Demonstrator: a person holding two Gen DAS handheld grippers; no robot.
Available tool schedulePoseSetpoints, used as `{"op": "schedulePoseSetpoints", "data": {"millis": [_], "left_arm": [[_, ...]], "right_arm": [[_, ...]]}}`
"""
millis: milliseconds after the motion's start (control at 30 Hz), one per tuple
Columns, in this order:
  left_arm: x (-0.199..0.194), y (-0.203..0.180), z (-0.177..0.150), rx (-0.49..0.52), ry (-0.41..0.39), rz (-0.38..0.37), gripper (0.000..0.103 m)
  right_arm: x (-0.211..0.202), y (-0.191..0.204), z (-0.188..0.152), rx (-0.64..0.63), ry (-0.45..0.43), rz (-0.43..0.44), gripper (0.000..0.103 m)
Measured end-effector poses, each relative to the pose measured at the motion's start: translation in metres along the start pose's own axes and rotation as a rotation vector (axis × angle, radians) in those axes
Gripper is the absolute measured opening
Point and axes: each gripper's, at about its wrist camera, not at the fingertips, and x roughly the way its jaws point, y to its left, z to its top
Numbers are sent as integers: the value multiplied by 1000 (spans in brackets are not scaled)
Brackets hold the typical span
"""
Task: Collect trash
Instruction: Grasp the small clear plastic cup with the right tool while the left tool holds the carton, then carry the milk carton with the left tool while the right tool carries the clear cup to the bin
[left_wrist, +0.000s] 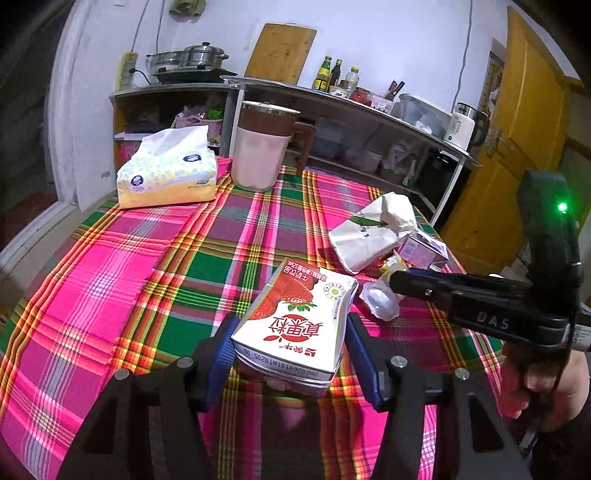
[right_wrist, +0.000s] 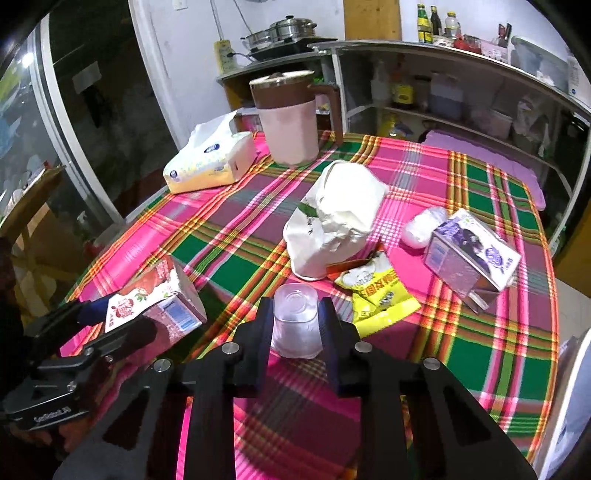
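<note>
Between the blue pads of the left gripper sat a strawberry milk carton, lying tilted on the plaid tablecloth; the pads pressed its two sides, so it looked pinched rather than merely straddled. Across the table the right gripper had its black fingers tight against a clear plastic cup lying on its side, mouth toward the camera — the jaws narrow, the thin walls taking the load. More trash lay beyond: a crumpled white paper bag, a yellow snack wrapper just beside the cup, a purple milk carton and a small white wad near it. A tissue pack and a pink jug stood at the far edge, well apart from the litter and probably not part of the job. The risks seemed to lie in the grips themselves. A flimsy cup could buckle and squirt out sideways if squeezed harder, or slip if lifted fast. The carton, held near one end, might pivot and swing down on lifting — and any leftover milk could spill onto the cloth. With both tools close together, they might also knock each other on the way up.
</note>
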Motion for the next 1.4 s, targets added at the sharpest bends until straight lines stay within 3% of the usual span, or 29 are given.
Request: {"op": "schedulePoseSetpoints", "data": {"millis": [267,667,1400], "left_arm": [[-2,-23,0,32,-2,-22,58],[-2,-91,-11,133,35,-108,58],[28,-243,-2,371,66,-325,58]], "right_arm": [[-36,-7,-19,31,-37,-11,26],[-97,-49,-64,158,-88,-75,26],[-191,-163,-127,419,-194,-286,26]]}}
